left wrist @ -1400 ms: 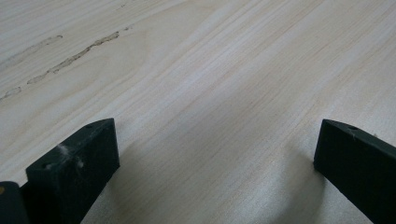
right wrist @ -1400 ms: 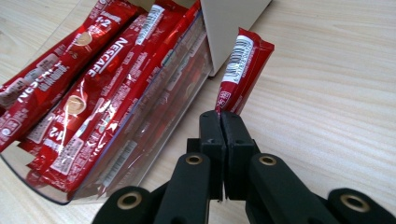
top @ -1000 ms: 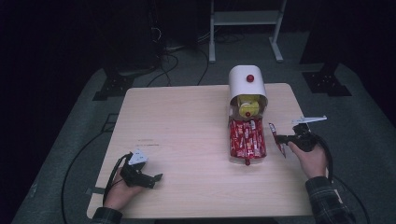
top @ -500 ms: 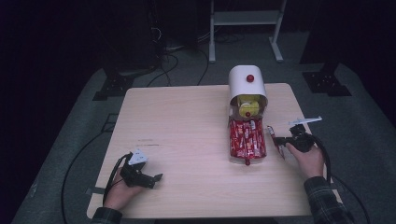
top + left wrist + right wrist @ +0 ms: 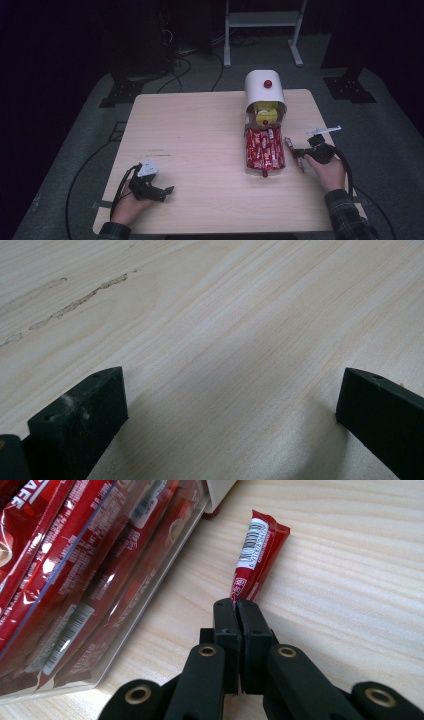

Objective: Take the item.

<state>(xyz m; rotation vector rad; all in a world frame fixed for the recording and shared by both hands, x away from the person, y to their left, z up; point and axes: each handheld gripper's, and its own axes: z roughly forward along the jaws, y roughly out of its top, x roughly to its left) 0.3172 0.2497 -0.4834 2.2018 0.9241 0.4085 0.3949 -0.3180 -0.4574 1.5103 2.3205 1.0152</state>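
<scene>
Your right gripper (image 5: 235,605) has its fingers pressed together on the near end of a single red stick packet (image 5: 257,550), pinching the crimped tip while the rest of the packet lies flat on the surface (image 5: 200,130). Gripping it by that thin end looks sensible to me: it is the one part that slips between the fingers, and the barcode side faces up. The packet sits near the right edge of the surface, just beside the clear tray (image 5: 107,630) and outside it.

That tray holds a row of matching red packets (image 5: 264,147) lying side by side. Through the plastic you can read "NESCAFE" on one and part of the same word on another; the finer print is too blurred to read. The tray pokes out from under a white dispenser (image 5: 263,87) with a red knob and something yellow in its mouth, which stands toward the far right of the surface.

Your left gripper (image 5: 150,187) rests near the front left corner, fingers spread wide over bare wood, holding nothing, well apart from all this.
</scene>
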